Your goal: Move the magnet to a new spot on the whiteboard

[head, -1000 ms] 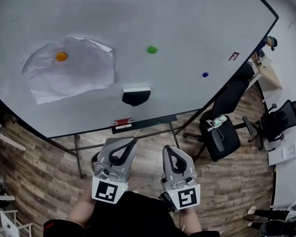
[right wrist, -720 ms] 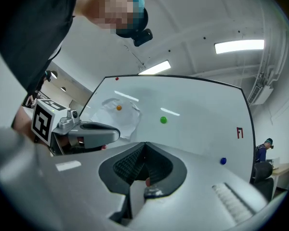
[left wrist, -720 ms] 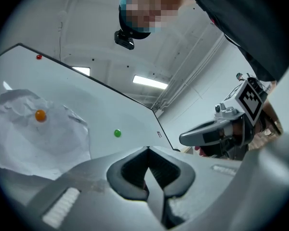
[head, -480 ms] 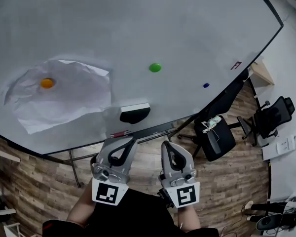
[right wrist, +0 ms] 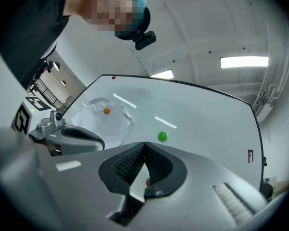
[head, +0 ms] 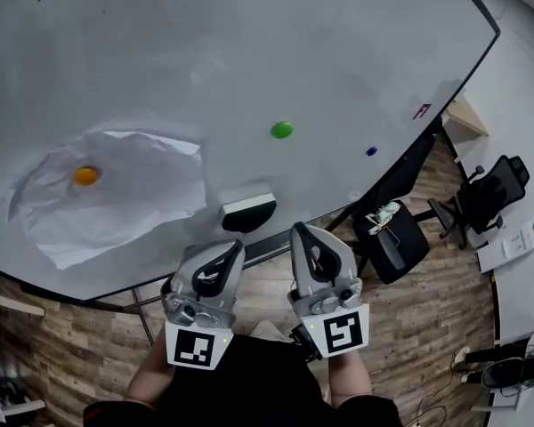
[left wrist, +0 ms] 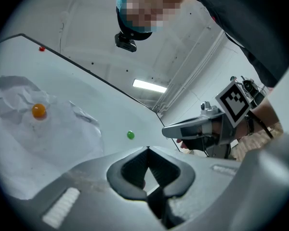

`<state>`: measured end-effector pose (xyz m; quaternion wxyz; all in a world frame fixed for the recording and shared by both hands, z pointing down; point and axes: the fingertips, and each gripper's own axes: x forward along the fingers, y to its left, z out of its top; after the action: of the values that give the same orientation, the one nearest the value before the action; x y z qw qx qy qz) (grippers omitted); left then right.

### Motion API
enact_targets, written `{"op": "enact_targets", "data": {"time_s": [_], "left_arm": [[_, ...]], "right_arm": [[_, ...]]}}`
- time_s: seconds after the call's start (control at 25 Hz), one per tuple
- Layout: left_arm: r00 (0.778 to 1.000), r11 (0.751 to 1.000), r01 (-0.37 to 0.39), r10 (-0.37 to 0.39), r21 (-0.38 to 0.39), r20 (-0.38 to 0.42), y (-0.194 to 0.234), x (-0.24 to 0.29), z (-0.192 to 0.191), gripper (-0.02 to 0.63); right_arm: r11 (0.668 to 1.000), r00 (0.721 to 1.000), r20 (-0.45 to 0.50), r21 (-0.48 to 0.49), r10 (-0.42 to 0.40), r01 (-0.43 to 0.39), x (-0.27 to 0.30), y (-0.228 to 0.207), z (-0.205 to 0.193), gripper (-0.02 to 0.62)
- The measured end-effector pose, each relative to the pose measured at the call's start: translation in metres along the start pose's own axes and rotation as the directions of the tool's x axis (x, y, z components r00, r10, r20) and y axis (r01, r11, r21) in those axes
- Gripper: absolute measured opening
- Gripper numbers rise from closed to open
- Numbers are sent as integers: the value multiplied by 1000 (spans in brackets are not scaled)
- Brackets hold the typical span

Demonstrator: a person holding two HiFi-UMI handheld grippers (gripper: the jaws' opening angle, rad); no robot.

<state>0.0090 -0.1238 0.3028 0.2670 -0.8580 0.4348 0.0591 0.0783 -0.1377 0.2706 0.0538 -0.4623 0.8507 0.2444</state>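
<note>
A green magnet (head: pixel 281 130) sticks on the whiteboard (head: pixel 249 52), right of centre; it also shows as the green magnet (left wrist: pixel 130 135) (right wrist: pixel 162 136) in both gripper views. An orange magnet (head: pixel 85 175) pins a crumpled paper sheet (head: pixel 116 198) at the left, and a small blue magnet (head: pixel 371 151) sits far right. My left gripper (head: pixel 238 245) and right gripper (head: pixel 296 229) are side by side below the board's lower edge, both shut and empty, pointing at the board. The green magnet lies above and beyond their tips, well apart.
A black-and-white eraser (head: pixel 247 210) clings to the board just above the grippers. A red mark (head: pixel 422 110) is near the board's right edge. Black office chairs (head: pixel 393 238) (head: pixel 491 189) stand on the wooden floor (head: pixel 71 345) to the right.
Both grippers have moved up and toward the board, now just under the eraser. The board fills more of the head view. Jaws stay shut.
</note>
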Motion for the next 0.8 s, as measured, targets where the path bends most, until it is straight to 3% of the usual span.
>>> {"op": "enact_targets", "data": {"time_s": [0.24, 0.48, 0.56, 0.8], "left_arm": [[1000, 1000, 19, -19, 1, -5, 4, 3, -7, -5], [1000, 1000, 13, -13, -1, -8, 6, 6, -11, -5], [1000, 1000, 16, -16, 2, -6, 6, 8, -11, -5], [1000, 1000, 9, -9, 2, -12, 12, 14, -16, -5]], "right_arm": [[993, 1000, 8, -117, 2, -1, 31, -17, 11, 3], [990, 1000, 3, -144, -9, 9, 58, -33, 14, 9], [988, 1000, -9, -156, -2, 1, 66, -35, 13, 53], [984, 1000, -24, -178, 0, -4, 89, -41, 10, 91]]}}
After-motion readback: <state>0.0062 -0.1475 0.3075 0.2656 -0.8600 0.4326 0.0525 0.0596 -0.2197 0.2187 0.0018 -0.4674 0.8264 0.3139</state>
